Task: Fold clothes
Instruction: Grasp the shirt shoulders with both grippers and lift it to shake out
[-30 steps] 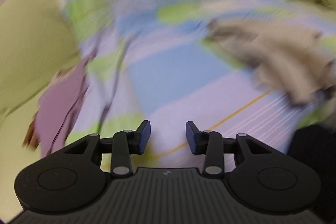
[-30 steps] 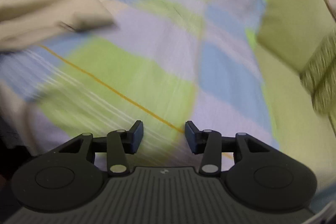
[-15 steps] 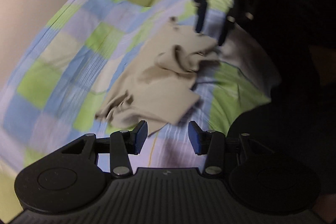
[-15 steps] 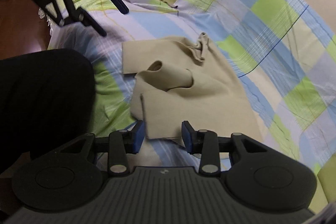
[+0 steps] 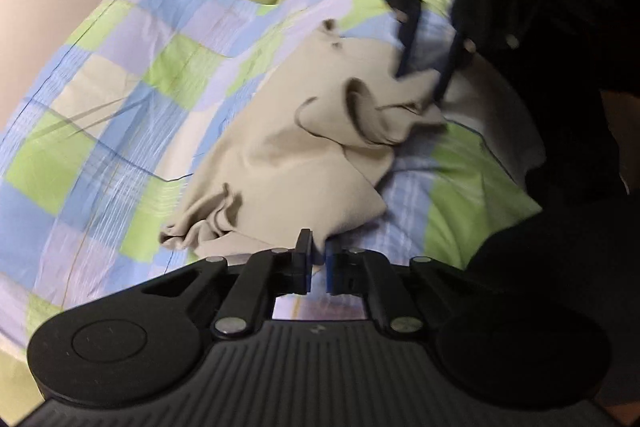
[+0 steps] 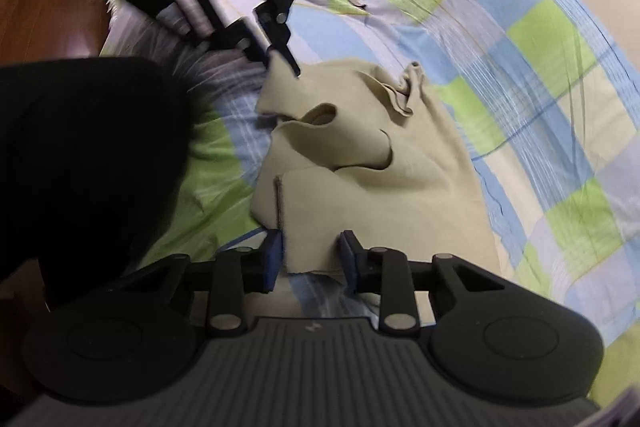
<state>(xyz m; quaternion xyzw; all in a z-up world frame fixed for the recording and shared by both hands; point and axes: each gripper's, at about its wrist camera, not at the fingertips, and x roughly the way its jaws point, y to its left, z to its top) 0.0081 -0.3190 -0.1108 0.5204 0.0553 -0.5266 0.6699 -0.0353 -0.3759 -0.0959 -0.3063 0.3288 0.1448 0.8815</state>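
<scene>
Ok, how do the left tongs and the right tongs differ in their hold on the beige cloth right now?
The left tongs are shut, pinching a thin edge of the beige cloth. The right tongs show a clear gap: their jaws have just been closing, and the cloth between them lies flat, not yet pinched. What they share: each sits at an edge of the cloth, at opposite ends, above the checked bedspread.

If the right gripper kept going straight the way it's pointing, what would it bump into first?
The beige garment. Its near edge already sits between the right gripper's jaws, which have just been closing, so it would push straight into that cloth, with the checkered bedspread underneath. Depth is hard to judge.
</scene>
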